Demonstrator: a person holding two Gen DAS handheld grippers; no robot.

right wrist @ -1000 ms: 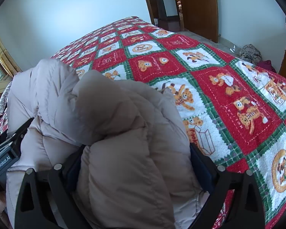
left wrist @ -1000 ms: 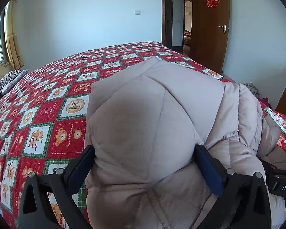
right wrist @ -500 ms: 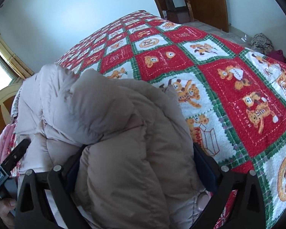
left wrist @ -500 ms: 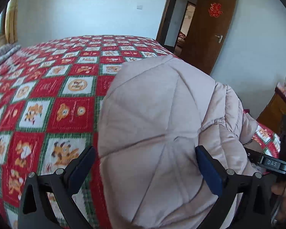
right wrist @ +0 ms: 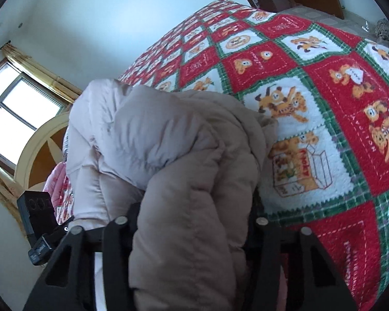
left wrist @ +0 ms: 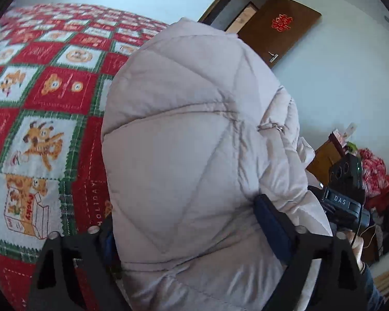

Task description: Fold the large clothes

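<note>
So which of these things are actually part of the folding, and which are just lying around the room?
Part of the job:
- puffy coat
- left gripper, closing on it
- right gripper, closing on it
- bedspread underneath

Just lying about:
- door
- window
- red bag

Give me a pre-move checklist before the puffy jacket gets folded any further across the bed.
1. Left tongs closed on the beige quilted jacket, having just been closing: ok.
2. Right tongs closed on a bunched roll of the jacket, having just been closing: ok.
3. Jacket spread flat: not ok, it is heaped and bulging.
4. Bear-print holiday quilt bare beyond the jacket: ok.
5. Sleeves and hem located: cannot tell, hidden in the bunch.
</note>
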